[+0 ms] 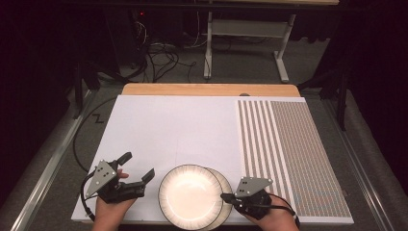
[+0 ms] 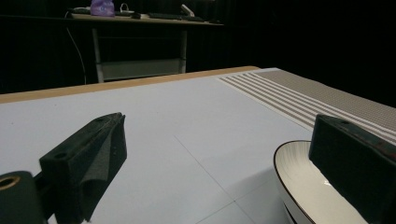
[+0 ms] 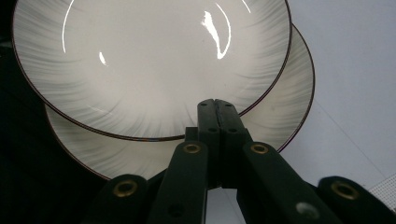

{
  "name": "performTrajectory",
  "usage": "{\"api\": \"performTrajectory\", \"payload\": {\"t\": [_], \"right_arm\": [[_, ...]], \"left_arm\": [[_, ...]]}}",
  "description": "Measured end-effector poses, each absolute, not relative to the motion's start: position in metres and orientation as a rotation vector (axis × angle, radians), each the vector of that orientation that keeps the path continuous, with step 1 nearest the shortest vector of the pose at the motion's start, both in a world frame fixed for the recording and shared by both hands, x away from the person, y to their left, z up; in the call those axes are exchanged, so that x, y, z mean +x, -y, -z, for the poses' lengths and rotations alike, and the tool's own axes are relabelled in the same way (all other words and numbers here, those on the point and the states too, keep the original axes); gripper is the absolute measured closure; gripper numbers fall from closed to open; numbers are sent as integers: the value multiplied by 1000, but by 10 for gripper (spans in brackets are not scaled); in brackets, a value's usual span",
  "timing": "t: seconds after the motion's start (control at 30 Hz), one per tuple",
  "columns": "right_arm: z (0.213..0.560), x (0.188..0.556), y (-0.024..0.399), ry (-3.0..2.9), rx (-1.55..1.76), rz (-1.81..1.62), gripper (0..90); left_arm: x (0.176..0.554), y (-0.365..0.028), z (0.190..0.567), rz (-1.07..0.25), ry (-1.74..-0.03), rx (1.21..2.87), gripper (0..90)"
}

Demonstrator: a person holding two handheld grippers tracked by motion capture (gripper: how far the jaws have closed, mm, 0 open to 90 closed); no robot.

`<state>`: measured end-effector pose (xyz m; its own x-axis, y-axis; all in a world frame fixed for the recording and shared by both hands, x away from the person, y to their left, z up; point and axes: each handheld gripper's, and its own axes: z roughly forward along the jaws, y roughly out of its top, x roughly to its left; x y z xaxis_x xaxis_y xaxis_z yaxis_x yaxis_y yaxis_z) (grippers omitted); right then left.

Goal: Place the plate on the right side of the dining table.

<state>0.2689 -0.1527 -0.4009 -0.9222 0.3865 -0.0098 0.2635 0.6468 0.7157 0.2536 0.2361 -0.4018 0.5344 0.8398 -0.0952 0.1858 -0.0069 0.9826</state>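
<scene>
Two stacked plates sit at the table's near edge between the claws: top plate offset left over the lower plate, likely so each rim can be reached. Left gripper wide open, holding nothing, just left of the stack. Right gripper pinched fully closed, tips at the lower plate's exposed rim; contact unclear.
</scene>
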Motion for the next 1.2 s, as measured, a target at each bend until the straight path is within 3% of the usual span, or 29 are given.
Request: {"api": "performTrajectory", "payload": {"t": [0.87,1.2], "right_arm": [[408,267,132,-2741,491,-1099,900],[408,267,132,-2738,496,-1098,900]], "left_arm": [[252,-238,399,-648,-916,1514,48],[253,-237,388,-586,-950,1519,48]]}}
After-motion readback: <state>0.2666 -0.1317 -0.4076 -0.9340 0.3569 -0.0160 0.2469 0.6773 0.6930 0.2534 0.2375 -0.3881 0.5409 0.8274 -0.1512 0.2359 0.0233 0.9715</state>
